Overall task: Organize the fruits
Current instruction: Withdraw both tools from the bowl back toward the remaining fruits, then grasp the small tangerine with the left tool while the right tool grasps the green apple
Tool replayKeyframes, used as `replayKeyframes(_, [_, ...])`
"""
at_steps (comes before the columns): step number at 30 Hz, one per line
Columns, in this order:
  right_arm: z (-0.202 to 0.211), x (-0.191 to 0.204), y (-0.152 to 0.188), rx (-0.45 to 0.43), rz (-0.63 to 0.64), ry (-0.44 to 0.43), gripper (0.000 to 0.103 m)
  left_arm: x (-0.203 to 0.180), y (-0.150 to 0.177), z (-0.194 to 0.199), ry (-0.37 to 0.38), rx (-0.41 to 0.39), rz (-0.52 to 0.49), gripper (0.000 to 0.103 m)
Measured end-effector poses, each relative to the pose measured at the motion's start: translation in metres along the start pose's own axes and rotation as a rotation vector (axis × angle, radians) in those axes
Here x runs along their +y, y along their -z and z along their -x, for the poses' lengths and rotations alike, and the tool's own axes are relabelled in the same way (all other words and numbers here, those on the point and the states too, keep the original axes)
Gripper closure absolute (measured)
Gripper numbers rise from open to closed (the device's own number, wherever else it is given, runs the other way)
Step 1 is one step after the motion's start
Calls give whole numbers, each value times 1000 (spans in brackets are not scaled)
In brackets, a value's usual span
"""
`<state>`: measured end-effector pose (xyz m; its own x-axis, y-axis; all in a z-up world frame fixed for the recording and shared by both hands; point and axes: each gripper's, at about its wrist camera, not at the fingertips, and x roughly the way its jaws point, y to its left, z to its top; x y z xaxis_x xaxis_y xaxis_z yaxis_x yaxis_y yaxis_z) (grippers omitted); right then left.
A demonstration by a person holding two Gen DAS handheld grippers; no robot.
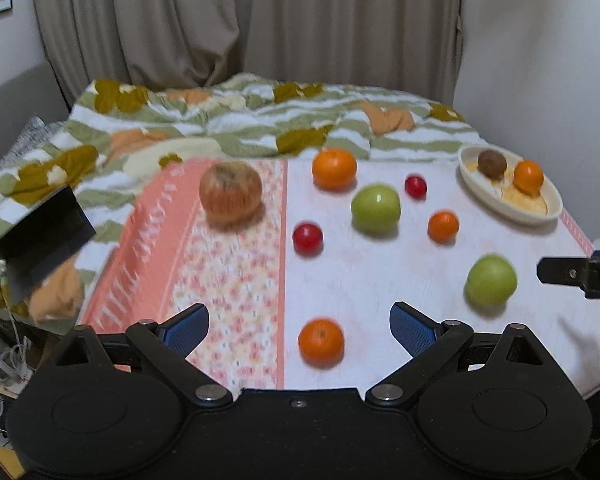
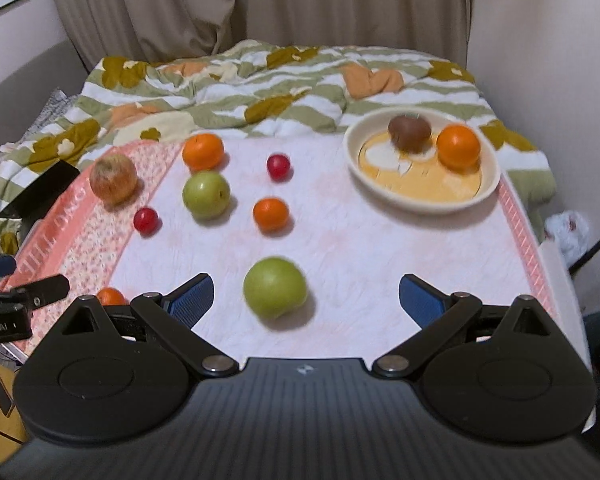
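Fruits lie on a white and pink cloth (image 1: 360,280). My left gripper (image 1: 299,330) is open and empty, with an orange (image 1: 321,343) between its fingers. My right gripper (image 2: 306,300) is open and empty, with a green apple (image 2: 275,287) just ahead between its fingers; the apple also shows in the left wrist view (image 1: 491,280). A cream plate (image 2: 422,200) at the back right holds a brown fruit (image 2: 409,132) and an orange (image 2: 458,147). On the cloth also lie a second green apple (image 2: 206,194), a reddish apple (image 2: 113,178), oranges (image 2: 203,151) (image 2: 271,214) and two small red fruits (image 2: 278,166) (image 2: 145,220).
A rumpled green, white and orange blanket (image 1: 240,120) lies behind the cloth, with beige curtains (image 1: 260,20) beyond. A black box (image 1: 36,232) sits at the left edge. A white wall (image 2: 560,80) stands at the right. The cloth's right edge drops off near a white bag (image 2: 568,228).
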<state>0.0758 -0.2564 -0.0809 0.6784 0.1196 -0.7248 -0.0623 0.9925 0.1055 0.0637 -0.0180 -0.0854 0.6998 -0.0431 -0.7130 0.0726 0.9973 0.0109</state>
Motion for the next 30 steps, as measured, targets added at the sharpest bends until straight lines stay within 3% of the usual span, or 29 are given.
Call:
replayKeyframes(11, [-35,16,25,5,12,17,0,4,26,-35,63,31,-21,13])
replayKeyframes(16, [-48,17,31,7,26,21,0,0,31,-46,75,32,-27,30])
replayKeyframes(21, [-57,19,31,12,30,8,0,-6,34,-52,65,13,-48,32])
replayKeyframes(23, [-61,20,31,16,40,10,0,-7,32,-54,63,8,-50,38])
replayKeyframes(27, [-67,19,28,19,40,8,2,-11,32,-62,64,22,-58,63])
replayKeyframes(30, [-71,19,26,22,44,6,8,-11,32,-61,59,16,-59,63])
